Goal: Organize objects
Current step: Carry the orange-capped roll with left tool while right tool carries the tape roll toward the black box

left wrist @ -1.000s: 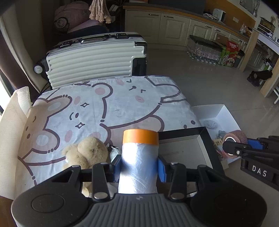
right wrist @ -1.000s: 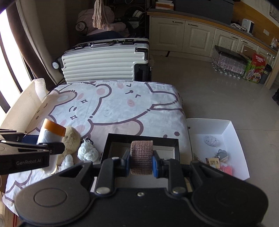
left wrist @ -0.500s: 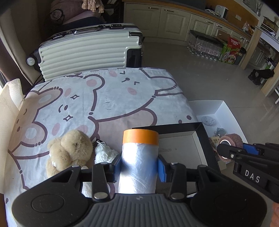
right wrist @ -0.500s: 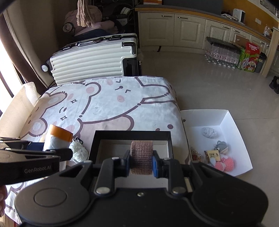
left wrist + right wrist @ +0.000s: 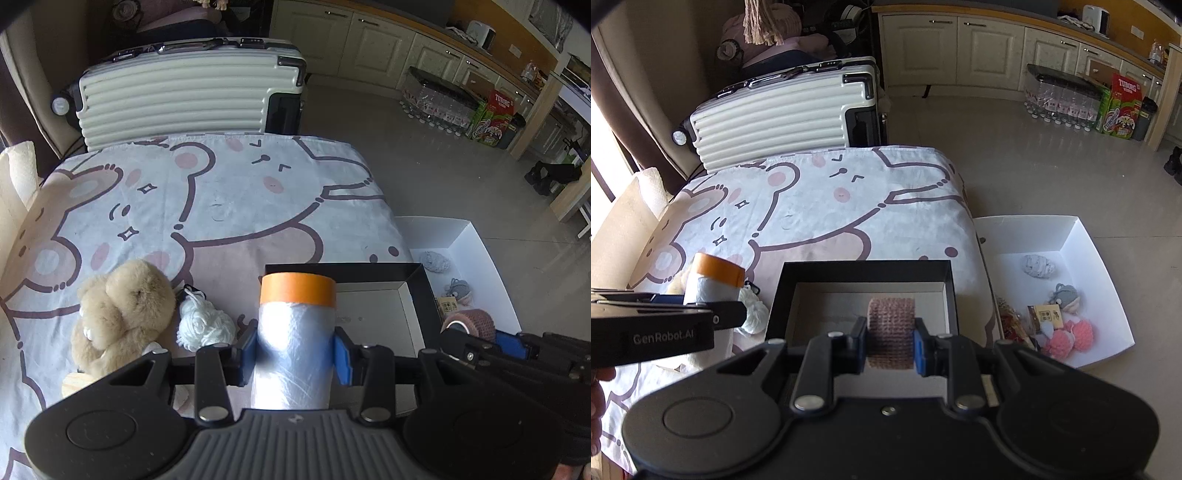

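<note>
Between the right claw pads, a pinkish-brown knitted roll is sitting clamped, its round axis running across from pad to pad, and it is hanging right over the open black box on the bed. So the box is lying straight below and just ahead, which I judge makes this the nearer claw for a drop. Out to the side, the left claw is squeezing an upright roll of plastic film with an orange end, its long axis pointing forward, level with the box's near left edge. Further left, a teddy bear and a white yarn ball are lying on the bed beside the box.
</note>
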{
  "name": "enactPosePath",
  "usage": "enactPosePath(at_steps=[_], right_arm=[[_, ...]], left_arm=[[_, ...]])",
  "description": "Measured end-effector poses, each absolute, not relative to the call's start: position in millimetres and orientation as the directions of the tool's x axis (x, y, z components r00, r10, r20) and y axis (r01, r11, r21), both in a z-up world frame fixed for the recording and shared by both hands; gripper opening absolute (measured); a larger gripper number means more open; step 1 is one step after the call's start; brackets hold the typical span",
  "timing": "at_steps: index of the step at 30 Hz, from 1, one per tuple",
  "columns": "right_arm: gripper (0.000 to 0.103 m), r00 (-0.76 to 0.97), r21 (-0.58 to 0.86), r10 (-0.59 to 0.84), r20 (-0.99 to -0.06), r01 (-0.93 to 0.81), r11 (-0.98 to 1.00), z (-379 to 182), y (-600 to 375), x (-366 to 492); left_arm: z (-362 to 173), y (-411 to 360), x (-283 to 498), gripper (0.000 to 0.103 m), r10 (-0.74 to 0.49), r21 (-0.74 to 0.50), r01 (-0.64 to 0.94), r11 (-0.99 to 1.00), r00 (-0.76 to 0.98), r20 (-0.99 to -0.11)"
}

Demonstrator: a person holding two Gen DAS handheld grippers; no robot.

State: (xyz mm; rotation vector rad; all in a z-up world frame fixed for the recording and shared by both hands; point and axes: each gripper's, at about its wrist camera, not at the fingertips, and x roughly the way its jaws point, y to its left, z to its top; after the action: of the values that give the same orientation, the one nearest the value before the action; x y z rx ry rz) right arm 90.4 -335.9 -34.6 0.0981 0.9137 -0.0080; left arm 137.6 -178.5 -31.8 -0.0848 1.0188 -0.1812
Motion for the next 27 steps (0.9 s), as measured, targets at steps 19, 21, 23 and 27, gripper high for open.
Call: enactPosePath(at_steps=[19, 21, 23, 27], right_arm=[[0.025, 0.499, 0.130, 0.077, -0.863, 0.073, 0.989, -91, -339, 127], [0.025, 0.484, 0.130, 0.074, -0.872, 0.083, 0.988, -97, -341, 129], [0.025, 0.471, 0.128, 0.070, -0.879, 0.092, 0.987, -103, -343, 131], [0.025, 0.464, 0.130, 0.068, -0.883, 0.103, 0.986, -107, -345, 134]], left_arm=[[-98, -171, 175, 0.043, -0.282, -0.307, -0.012, 0.952, 0.364, -0.888], [-97, -173, 174, 0.043, -0.273, -0.295, -0.002, 0.956, 0.369, -0.888], [-97, -174, 175, 0.043, -0.268, -0.290, -0.006, 0.957, 0.367, -0.891], [-96, -178, 171, 0.043, -0.261, -0.281, -0.004, 0.960, 0.360, -0.896]])
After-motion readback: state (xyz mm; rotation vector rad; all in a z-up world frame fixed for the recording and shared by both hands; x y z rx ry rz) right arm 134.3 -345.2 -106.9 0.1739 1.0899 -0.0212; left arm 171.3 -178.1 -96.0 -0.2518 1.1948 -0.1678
